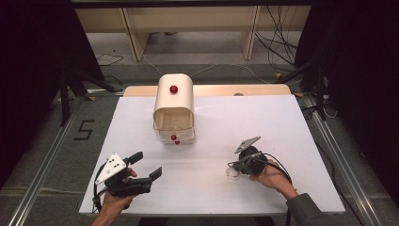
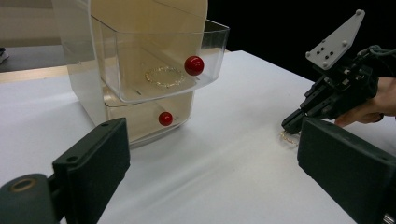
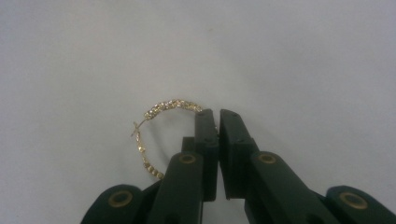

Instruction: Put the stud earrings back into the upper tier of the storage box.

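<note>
**Right gripper pinching gold bracelet, drawer open at 11 o'clock**

High view: right gripper (image 1: pixel 234 168) low on the white table (image 1: pixel 282 122), tips down on a small pale ring shape; cream two-drawer mini cabinet with red ball knobs (image 1: pixel 173 106) sits up-table, roughly 11 o'clock from that gripper, well apart; left gripper (image 1: pixel 146 165) hovers at the near-left, jaws spread wide, holding nothing; the right hand is clearly the nearer one to the chain.

Left gripper view: own jaws apart; clear upper drawer (image 2: pixel 154 60) pulled out, a second gold chain loop (image 2: pixel 164 76) lying inside it; lower drawer shut; right gripper (image 2: pixel 290 125) at 3 o'clock, tip touching the gold strand on the table.

Right gripper view: thin gold beaded bracelet (image 3: pixel 156 135) lies as an open loop on the table; jaws pressed nearly together on its right-hand edge, loop body trailing off to 10 o'clock; grip is at the rim, not centre.

Judgement: next move is lift then carry toward 11 o'clock into the open drawer; loose loop will dangle.
</note>
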Tool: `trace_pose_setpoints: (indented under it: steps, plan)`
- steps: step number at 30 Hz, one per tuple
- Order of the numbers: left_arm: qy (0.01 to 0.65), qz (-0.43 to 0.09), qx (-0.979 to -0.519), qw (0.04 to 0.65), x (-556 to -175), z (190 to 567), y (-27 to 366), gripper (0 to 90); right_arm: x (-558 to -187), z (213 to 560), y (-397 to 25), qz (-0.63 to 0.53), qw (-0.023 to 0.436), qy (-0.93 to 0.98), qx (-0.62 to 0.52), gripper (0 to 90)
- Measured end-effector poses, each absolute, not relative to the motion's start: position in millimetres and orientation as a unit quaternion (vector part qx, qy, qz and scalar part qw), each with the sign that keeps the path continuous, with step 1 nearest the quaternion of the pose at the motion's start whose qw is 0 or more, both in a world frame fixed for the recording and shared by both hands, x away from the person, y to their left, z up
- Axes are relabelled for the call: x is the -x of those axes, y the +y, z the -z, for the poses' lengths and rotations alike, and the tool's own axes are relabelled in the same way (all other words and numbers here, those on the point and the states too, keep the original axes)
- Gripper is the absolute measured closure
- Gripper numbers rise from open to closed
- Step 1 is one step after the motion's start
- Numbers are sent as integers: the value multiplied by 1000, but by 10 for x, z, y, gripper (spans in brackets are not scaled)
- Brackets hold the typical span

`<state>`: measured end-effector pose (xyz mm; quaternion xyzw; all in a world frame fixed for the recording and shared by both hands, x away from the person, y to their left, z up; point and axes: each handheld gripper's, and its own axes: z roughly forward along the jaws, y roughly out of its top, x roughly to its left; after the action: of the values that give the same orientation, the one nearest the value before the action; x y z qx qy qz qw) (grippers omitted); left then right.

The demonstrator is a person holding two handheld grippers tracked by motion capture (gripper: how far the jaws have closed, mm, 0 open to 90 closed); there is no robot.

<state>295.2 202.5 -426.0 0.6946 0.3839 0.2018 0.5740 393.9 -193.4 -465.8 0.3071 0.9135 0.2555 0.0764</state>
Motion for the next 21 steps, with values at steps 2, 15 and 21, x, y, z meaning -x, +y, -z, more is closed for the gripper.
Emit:
trace_pose_setpoints:
  steps: [2, 15, 21]
  plan:
    - [384, -202, -694, 574, -2951, 4259, 2024, 89, -3934, 4624, -1938, -260, 81, 912, -306, 868]
    - [384, -204, -693, 576, -2949, 4260, 2025, 89, -3875, 4327, -1854, -322, 104, 893, -298, 868]
    - [383, -205, -692, 576, -2950, 4263, 2027, 89, -3886, 4147, -1768, -347, 110, 886, -287, 868]
